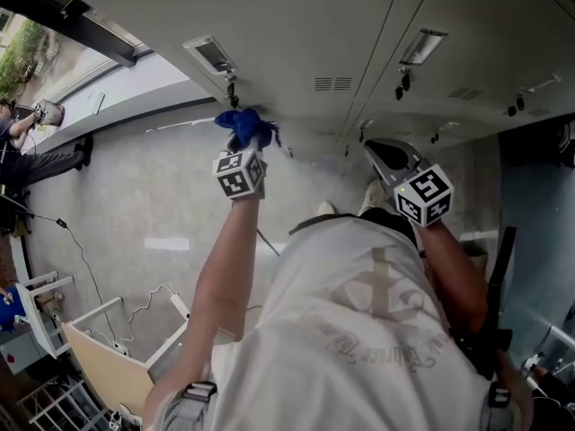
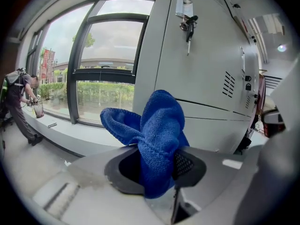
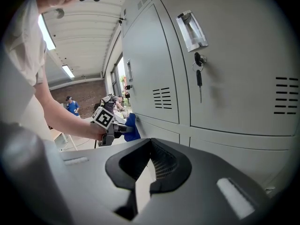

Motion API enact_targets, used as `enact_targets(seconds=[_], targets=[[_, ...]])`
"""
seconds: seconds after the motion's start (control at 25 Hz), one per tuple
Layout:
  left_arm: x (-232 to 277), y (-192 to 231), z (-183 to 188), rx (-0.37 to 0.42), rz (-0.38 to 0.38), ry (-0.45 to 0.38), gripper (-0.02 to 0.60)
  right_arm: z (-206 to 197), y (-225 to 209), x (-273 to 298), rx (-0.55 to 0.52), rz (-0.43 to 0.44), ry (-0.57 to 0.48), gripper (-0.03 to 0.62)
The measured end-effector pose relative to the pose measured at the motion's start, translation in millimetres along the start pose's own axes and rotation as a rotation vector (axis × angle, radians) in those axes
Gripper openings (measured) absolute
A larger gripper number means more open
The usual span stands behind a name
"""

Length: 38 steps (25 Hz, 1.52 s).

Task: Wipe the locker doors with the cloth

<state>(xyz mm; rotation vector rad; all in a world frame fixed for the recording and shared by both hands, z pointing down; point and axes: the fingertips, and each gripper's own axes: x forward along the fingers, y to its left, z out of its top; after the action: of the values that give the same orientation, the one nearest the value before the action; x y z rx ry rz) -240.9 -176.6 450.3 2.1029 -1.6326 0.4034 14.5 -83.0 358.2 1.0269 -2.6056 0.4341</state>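
On my feed I get a tall dark-framed window [image 2: 108, 74] with a green hedge [image 2: 101, 93] outside, and a person [image 2: 21, 102] bent over beside its sill [image 2: 89, 132]. The head view gives me pale grey floor [image 1: 162, 196], a thin dark cable [image 1: 81, 257] trailing across it, a white frame [image 1: 40, 282] and a tan board [image 1: 108, 371] near that. Far down the room I see strip lights [image 3: 69, 71], a brick wall [image 3: 89, 93] and a person in blue [image 3: 71, 105].

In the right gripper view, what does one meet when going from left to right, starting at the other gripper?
left gripper → blue cloth in it → vent slots of the middle door → hanging key → vent slots at the right edge
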Motion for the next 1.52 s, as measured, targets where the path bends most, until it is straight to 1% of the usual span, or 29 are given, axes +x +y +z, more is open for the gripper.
enact_targets(seconds=[0.2,0.4,0.6,0.92,1.08,1.32,1.52], targets=[[8.5,7.5,7.8,-0.023,0.05,0.018,0.118,1.4,0.9,-4.9,-0.008,-0.004,0.002,0.006],[14.5,-0.5,14.9,-0.009,0.061,0.017,0.118,-2.0,2.2,-12.8,-0.009,-0.009,0.02,0.008],[16.0,-0.9,16.1,-0.018,0.066,0.027,0.118,-6.3,4.0,-17.4,-0.007,-0.015,0.03,0.008],[20.3,-3.2,14.1,0.028,0.076,0.064,0.118,-10.4,8.6,-24.8,0.0,-0.021,0.021,0.008],[25.1,-15.1,10.4,0.061,0.061,0.095,0.118,-16.9,8.1,-31.0,0.008,-0.025,0.023,0.006],[27.2,-33.7,11.6,0.06,0.049,0.099,0.12,-14.5,0.0,-38.4,-0.003,-0.017,0.013,0.008],[32.4,-62.0,9.4,0.071,0.013,0.108,0.12,-15.8,-16.3,-49.3,-0.003,-0.012,0.016,0.008]])
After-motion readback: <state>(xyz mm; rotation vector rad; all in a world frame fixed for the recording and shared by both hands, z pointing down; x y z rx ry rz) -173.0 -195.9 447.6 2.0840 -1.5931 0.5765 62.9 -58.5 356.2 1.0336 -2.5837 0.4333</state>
